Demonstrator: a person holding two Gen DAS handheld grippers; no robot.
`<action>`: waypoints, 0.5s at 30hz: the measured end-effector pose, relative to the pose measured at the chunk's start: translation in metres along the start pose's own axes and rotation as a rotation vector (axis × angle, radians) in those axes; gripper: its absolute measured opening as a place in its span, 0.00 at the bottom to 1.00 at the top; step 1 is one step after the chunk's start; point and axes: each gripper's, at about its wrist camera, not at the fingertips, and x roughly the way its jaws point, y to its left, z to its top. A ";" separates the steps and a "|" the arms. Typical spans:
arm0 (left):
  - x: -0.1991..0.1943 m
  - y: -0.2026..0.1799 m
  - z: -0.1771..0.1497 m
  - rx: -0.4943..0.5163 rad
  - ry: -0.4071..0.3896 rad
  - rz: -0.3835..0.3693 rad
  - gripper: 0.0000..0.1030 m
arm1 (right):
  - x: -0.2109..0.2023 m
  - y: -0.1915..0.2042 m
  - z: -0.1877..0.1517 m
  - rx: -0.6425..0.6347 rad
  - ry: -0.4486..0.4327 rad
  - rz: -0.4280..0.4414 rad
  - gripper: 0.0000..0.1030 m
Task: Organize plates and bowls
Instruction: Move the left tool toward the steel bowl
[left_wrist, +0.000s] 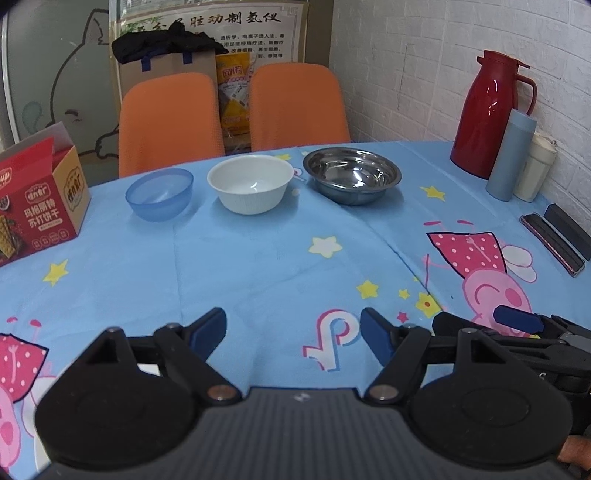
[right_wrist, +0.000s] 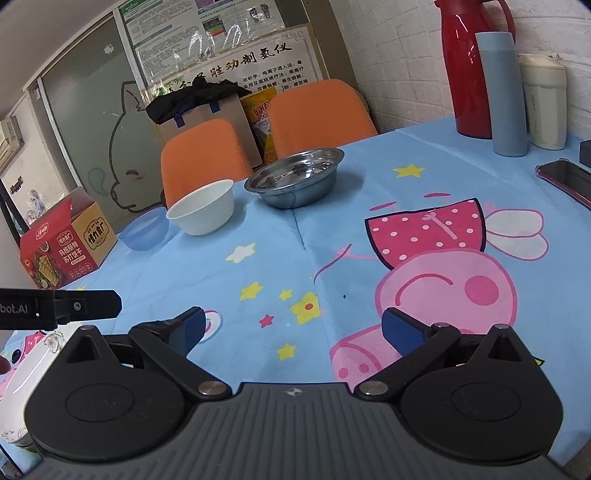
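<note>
Three bowls stand in a row at the far side of the table: a blue plastic bowl (left_wrist: 159, 194) on the left, a white bowl (left_wrist: 250, 188) in the middle, a steel bowl (left_wrist: 351, 175) on the right. They also show in the right wrist view: blue (right_wrist: 144, 229), white (right_wrist: 202, 212), steel (right_wrist: 295, 181). My left gripper (left_wrist: 293, 332) is open and empty, low over the near tablecloth. My right gripper (right_wrist: 293, 325) is open and empty, to the right of the left one. A white patterned plate (right_wrist: 22, 373) lies partly hidden at the near left.
A red biscuit box (left_wrist: 37, 206) stands at the left. A red thermos (left_wrist: 487, 114), a blue flask (left_wrist: 509, 155) and a cream cup (left_wrist: 535, 168) stand by the brick wall. A phone (right_wrist: 569, 179) and a black case (left_wrist: 554, 236) lie at the right. Two orange chairs (left_wrist: 170, 122) stand behind the table.
</note>
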 end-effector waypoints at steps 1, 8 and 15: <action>0.003 -0.001 0.002 -0.001 0.005 -0.005 0.71 | 0.001 -0.002 0.001 0.002 0.001 -0.004 1.00; 0.019 0.000 0.039 -0.044 0.005 -0.086 0.71 | 0.008 -0.005 0.023 -0.052 -0.009 0.008 1.00; 0.046 0.012 0.101 -0.070 -0.020 -0.114 0.71 | 0.032 -0.001 0.088 -0.152 -0.117 -0.026 1.00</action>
